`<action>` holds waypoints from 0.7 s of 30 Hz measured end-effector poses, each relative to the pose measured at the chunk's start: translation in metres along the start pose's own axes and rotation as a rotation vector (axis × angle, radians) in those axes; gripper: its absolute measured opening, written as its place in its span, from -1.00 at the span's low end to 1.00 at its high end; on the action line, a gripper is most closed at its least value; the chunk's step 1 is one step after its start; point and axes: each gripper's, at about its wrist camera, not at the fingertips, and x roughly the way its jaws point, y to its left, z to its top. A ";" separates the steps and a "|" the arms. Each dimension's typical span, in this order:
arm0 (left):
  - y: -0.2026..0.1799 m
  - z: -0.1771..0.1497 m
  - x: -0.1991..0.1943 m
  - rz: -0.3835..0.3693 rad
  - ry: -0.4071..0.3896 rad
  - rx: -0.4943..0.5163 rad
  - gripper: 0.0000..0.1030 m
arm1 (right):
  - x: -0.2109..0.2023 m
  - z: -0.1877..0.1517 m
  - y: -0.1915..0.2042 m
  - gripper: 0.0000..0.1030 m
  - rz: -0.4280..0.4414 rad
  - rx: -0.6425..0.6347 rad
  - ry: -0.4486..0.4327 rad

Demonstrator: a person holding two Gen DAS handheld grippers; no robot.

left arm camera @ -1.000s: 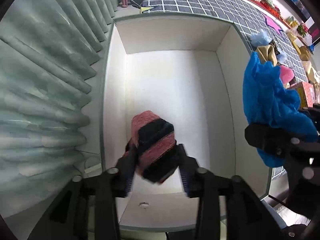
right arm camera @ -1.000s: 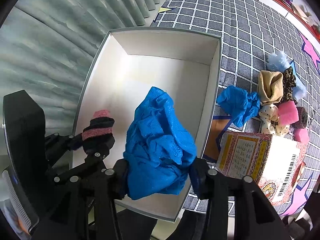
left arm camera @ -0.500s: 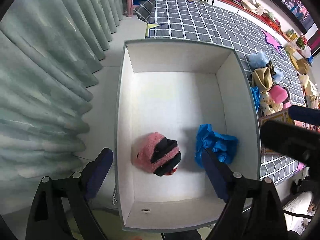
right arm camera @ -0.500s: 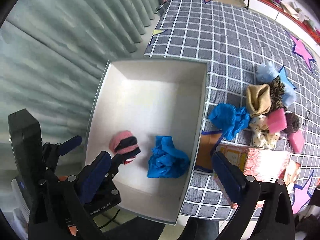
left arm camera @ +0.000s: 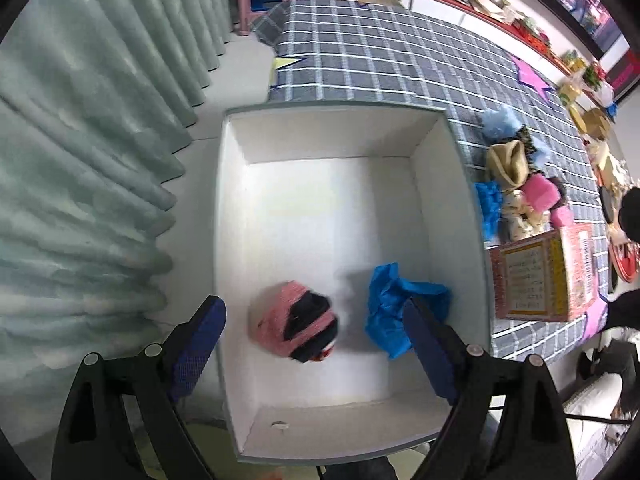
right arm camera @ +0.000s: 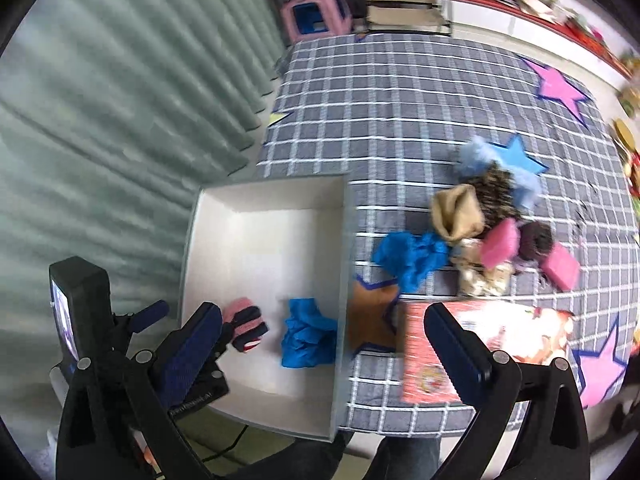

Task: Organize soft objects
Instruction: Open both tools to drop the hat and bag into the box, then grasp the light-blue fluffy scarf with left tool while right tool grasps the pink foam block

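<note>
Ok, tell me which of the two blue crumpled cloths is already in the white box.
The blue cloth beside the pink-and-black sock roll, inside the white box. The other blue cloth lies on the checked tablecloth.

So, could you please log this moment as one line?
left gripper: open | right gripper: open | striped sock, blue cloth: in box | pile: on table
</note>
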 end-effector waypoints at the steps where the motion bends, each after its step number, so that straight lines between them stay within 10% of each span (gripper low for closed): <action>1: -0.004 0.004 0.000 -0.014 0.007 0.004 0.78 | -0.006 -0.001 -0.008 0.97 -0.002 0.016 -0.007; 12: -0.096 0.091 -0.021 -0.112 0.009 0.113 0.82 | -0.030 -0.037 -0.223 0.97 -0.172 0.456 0.009; 21: -0.215 0.189 0.058 -0.063 0.143 0.229 0.82 | 0.018 -0.051 -0.309 0.97 -0.187 0.562 0.135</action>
